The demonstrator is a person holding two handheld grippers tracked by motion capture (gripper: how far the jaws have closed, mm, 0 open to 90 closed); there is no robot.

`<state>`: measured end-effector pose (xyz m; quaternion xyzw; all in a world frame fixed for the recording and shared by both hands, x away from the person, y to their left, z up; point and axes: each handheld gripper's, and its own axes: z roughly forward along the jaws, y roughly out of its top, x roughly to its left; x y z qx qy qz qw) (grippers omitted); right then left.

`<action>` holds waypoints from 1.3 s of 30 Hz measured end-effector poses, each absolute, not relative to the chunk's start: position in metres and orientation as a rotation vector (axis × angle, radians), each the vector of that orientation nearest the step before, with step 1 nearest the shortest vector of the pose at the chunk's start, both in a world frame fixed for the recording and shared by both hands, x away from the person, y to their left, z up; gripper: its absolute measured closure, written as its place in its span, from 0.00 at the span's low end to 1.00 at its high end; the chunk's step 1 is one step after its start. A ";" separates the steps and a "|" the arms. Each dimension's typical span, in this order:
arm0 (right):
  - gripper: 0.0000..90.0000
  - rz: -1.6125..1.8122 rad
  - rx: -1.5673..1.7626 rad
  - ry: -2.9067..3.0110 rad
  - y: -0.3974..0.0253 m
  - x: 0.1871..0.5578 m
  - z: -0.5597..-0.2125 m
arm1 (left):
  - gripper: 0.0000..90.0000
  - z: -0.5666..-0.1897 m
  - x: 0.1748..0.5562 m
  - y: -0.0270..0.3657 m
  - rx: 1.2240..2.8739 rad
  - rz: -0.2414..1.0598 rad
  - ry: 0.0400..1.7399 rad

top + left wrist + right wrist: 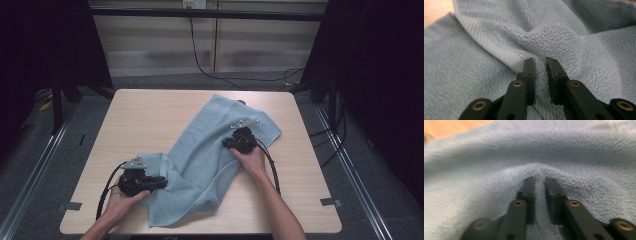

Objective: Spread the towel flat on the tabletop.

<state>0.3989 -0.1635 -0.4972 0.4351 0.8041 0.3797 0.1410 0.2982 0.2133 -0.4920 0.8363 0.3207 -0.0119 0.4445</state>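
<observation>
Left hand-held gripper (541,65) pinches towel (210,150) fold — right hand-held gripper (540,185) likewise, jaws nearly closed.

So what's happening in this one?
A person is working a light blue towel on a wooden table with two hand-held grippers. The left gripper is pinched on a fold near the towel's ribbed hem at its near left end. The right gripper is pinched on a fold nearer the far end. The towel lies rumpled and diagonal, not yet folded.
</observation>
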 end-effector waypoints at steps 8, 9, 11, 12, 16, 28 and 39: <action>0.78 1.307 1.091 2.349 -0.158 0.332 -0.455 | 0.80 -0.478 0.312 0.244 1.958 0.079 0.877; 0.78 1.335 1.063 2.368 -0.153 0.322 -0.452 | 0.80 -0.478 0.312 0.244 1.958 0.079 0.877; 0.78 1.352 1.032 2.385 -0.147 0.313 -0.449 | 0.81 -0.484 0.322 0.250 1.966 0.101 0.930; 0.79 1.390 0.974 2.431 -0.134 0.297 -0.446 | 0.81 -0.488 0.325 0.252 1.976 0.118 0.954; 0.80 1.404 0.887 2.511 -0.110 0.280 -0.447 | 0.80 -0.502 0.333 0.253 2.026 0.121 0.996; 0.53 1.338 0.727 2.784 -0.048 0.256 -0.491 | 0.87 -0.506 0.328 0.249 2.050 0.157 0.983; 0.93 1.310 0.681 2.737 -0.050 0.249 -0.492 | 0.96 -0.505 0.329 0.250 2.063 0.172 1.001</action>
